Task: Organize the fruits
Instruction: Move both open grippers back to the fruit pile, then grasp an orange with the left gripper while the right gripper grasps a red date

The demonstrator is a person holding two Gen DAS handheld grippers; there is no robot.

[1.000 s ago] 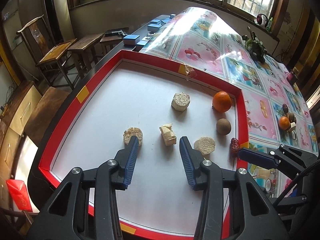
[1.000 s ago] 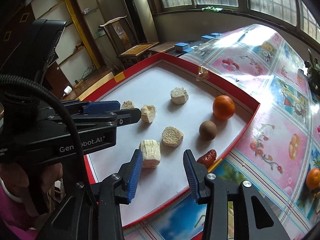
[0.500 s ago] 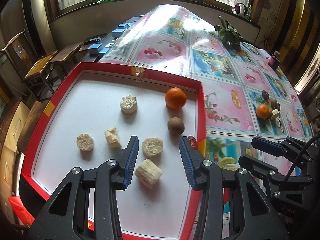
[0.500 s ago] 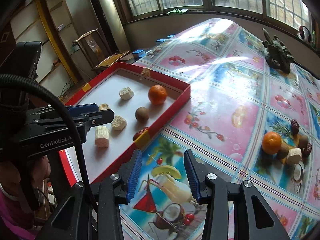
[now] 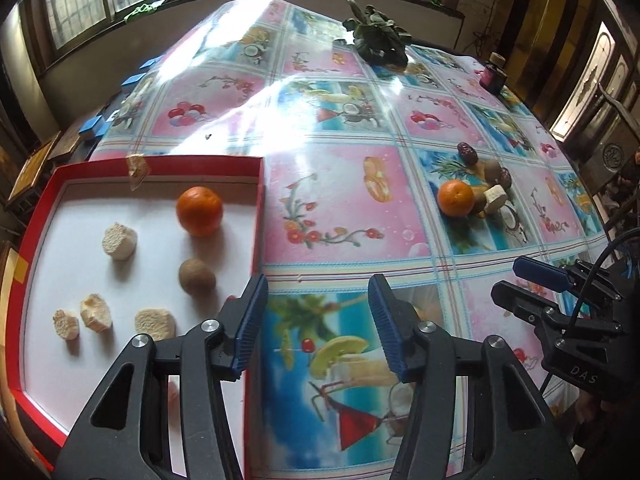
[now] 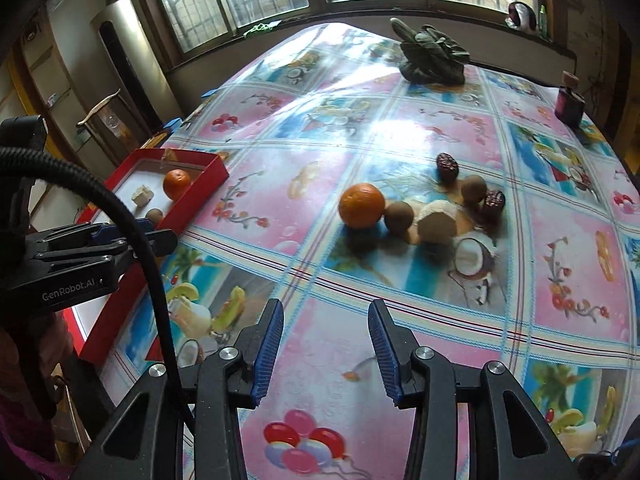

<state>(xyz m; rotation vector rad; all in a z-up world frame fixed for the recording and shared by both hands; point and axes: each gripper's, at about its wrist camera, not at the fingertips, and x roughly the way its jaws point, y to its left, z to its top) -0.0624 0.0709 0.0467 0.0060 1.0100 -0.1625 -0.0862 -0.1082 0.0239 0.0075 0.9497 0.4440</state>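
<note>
A red-rimmed white tray (image 5: 259, 216) at the left holds an orange (image 5: 199, 211), a brown round fruit (image 5: 197, 276) and several pale cut pieces (image 5: 119, 237). A loose pile lies on the tablecloth: an orange (image 6: 361, 205), brown round fruits (image 6: 398, 214), a pale cut piece (image 6: 436, 222) and dark red dates (image 6: 447, 165). The pile also shows in the left wrist view (image 5: 456, 198). My left gripper (image 5: 318, 320) is open and empty over the tray's right rim. My right gripper (image 6: 326, 350) is open and empty, short of the pile.
A dark green leafy thing (image 6: 434, 58) and a small dark jar (image 6: 569, 100) stand at the table's far side. Blue blocks (image 5: 94, 124) lie by the far left edge. Wooden chairs stand beyond the table's left edge.
Both grippers have swung right, away from the tray and toward the loose pile on the tablecloth. Both stayed open and empty.
</note>
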